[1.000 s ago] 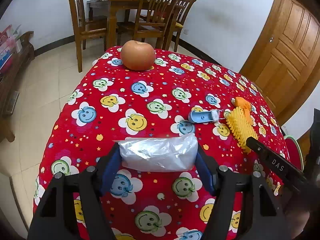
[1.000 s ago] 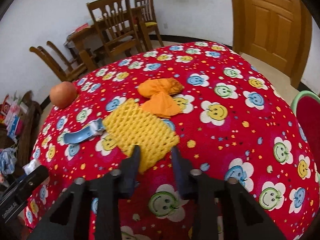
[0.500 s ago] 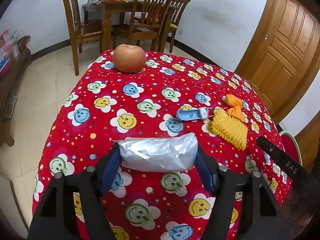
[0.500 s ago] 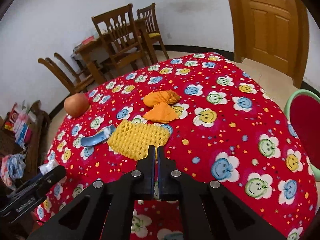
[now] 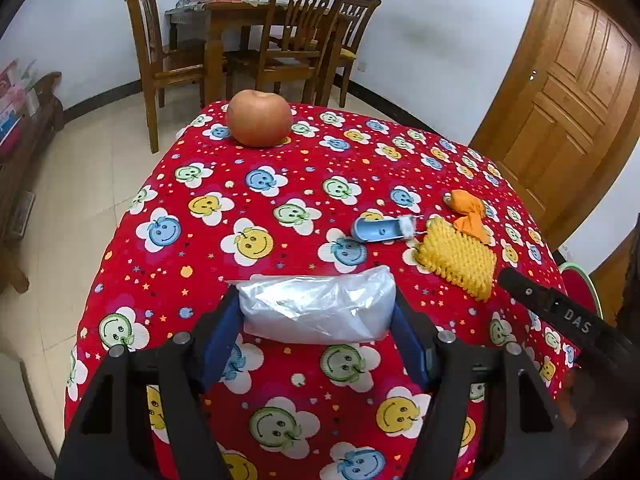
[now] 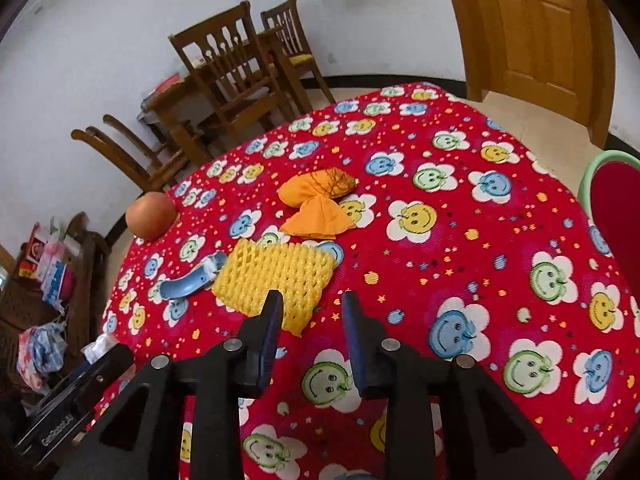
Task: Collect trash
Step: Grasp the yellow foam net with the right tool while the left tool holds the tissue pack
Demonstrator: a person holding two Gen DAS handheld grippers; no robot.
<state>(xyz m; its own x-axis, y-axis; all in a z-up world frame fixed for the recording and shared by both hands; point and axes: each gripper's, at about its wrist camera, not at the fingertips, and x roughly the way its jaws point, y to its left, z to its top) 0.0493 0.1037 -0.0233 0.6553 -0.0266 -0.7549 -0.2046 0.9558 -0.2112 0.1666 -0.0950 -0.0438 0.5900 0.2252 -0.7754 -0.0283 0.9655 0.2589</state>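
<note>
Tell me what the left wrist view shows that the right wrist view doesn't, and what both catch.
Only the left wrist view shows the left gripper shut on the clear plastic bag. Only the right wrist view shows the right gripper, its jaws opening with nothing between them, beside the foam net's near corner. Both show the yellow foam net, orange peel, blue scrap and apple on the tablecloth.

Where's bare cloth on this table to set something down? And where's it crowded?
Free: the tablecloth toward the door, past the orange peel, and the wide stretch between the apple and the plastic bag. Crowded: the blue scrap, yellow foam net and peel bunch together, with the right gripper opening beside the net.
</note>
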